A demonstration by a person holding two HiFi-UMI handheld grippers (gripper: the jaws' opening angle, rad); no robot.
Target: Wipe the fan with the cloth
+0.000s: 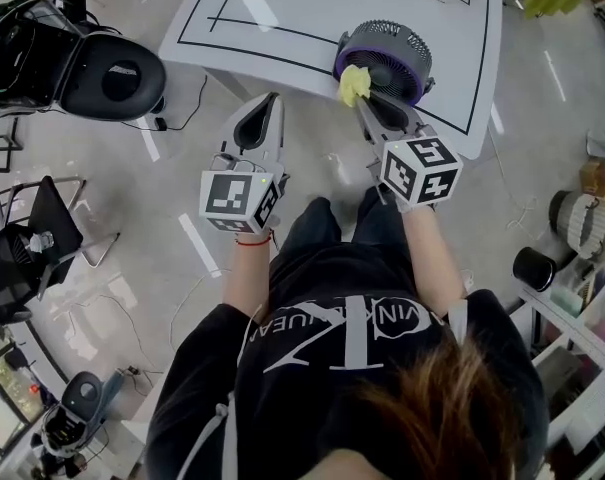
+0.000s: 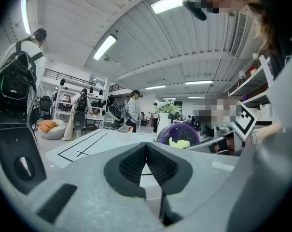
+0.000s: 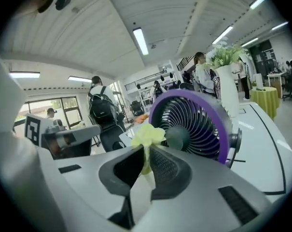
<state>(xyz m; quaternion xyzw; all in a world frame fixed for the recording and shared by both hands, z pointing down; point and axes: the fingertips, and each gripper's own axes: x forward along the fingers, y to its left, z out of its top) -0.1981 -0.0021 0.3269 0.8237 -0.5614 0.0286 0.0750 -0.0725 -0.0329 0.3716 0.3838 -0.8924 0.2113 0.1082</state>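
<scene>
A small purple fan (image 1: 385, 58) with a dark grille stands at the near edge of the white table (image 1: 312, 8). My right gripper (image 1: 365, 103) is shut on a yellow-green cloth (image 1: 353, 85), and the cloth touches the fan's front left rim. In the right gripper view the cloth (image 3: 146, 135) sticks up from the closed jaws, just in front of the fan (image 3: 193, 123) grille. My left gripper (image 1: 265, 118) hangs over the floor left of the fan, shut and empty. In the left gripper view the fan (image 2: 178, 134) and cloth (image 2: 179, 142) show to the right.
The table carries black outline markings and a white vase (image 3: 227, 93) with flowers behind the fan. A black office chair (image 1: 102, 73) stands at the left. A shelf (image 1: 582, 298) with containers is at the right. Cables lie on the floor. People stand in the background.
</scene>
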